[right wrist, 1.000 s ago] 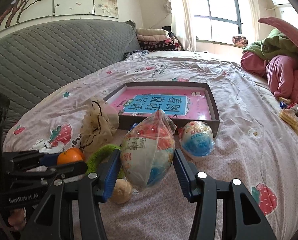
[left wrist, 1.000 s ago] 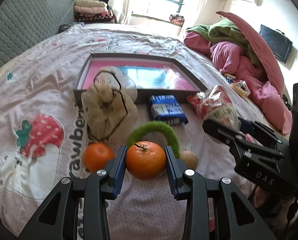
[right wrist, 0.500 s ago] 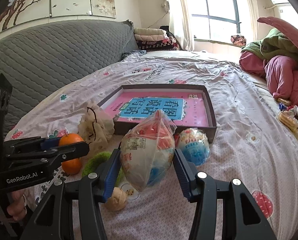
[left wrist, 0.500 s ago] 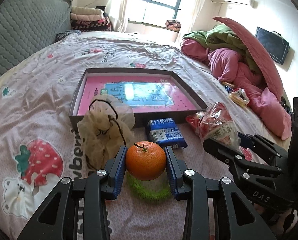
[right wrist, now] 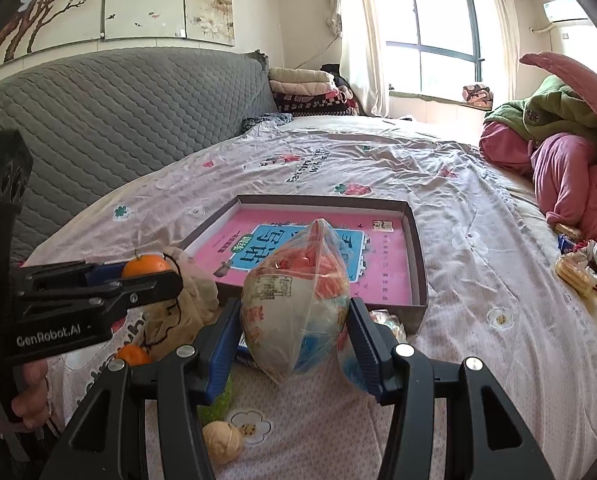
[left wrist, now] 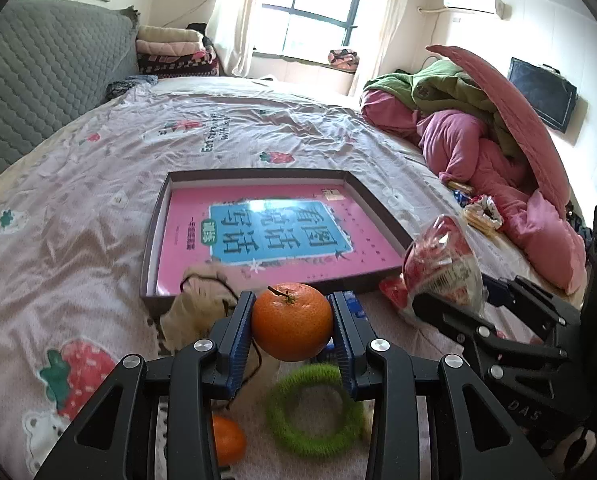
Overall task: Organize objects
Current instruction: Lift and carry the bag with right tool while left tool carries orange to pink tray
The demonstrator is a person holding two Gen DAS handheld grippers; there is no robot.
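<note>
My left gripper (left wrist: 292,326) is shut on an orange (left wrist: 292,322) and holds it above the bed, just short of the near edge of the shallow box (left wrist: 254,174) with the pink book. My right gripper (right wrist: 294,330) is shut on a clear snack bag (right wrist: 296,304), lifted in front of the same box (right wrist: 416,248). The bag also shows in the left wrist view (left wrist: 442,264). The orange also shows in the right wrist view (right wrist: 145,265).
On the bed below lie a second orange (left wrist: 227,440), a green ring (left wrist: 314,410), a beige drawstring pouch (left wrist: 196,304), a blue packet (left wrist: 352,306), a yarn ball (right wrist: 222,440) and another wrapped snack (right wrist: 388,322). Pink and green bedding (left wrist: 486,136) is piled at right.
Both grippers have risen off the bed with their loads and moved forward toward the box. The ring and second orange now lie lower in the left view.
</note>
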